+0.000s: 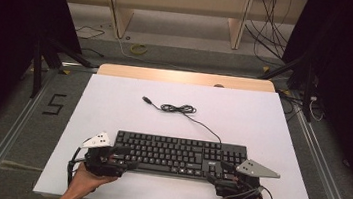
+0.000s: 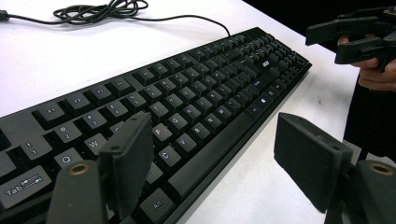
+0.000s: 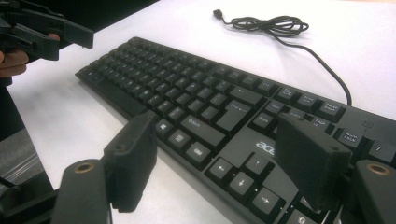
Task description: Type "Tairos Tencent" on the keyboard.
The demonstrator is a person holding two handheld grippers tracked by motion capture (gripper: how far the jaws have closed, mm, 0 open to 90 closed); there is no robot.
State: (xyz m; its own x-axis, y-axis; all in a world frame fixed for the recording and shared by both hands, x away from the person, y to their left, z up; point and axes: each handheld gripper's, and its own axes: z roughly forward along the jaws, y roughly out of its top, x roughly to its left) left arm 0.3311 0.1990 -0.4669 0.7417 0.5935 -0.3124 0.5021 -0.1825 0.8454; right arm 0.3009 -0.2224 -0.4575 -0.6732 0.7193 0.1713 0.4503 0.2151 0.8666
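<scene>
A black keyboard (image 1: 178, 155) lies across the near part of the white board, with its cable (image 1: 178, 109) coiled behind it and the USB plug (image 1: 147, 99) lying free. My left gripper (image 1: 127, 158) is open at the keyboard's left end. In the left gripper view (image 2: 217, 158) one jaw stands over the keys (image 2: 210, 93) and the other over the board in front. My right gripper (image 1: 216, 172) is open at the right end. In the right gripper view (image 3: 222, 158) it straddles the front edge by the arrow keys (image 3: 243, 175). Neither clamps anything.
The white board (image 1: 113, 102) rests on a wooden table (image 1: 187, 77). Bare board stretches behind and beside the keyboard. On the floor are a "5" mark (image 1: 54, 104) at the left, loose cables (image 1: 267, 39) at the back and metal rails along both sides.
</scene>
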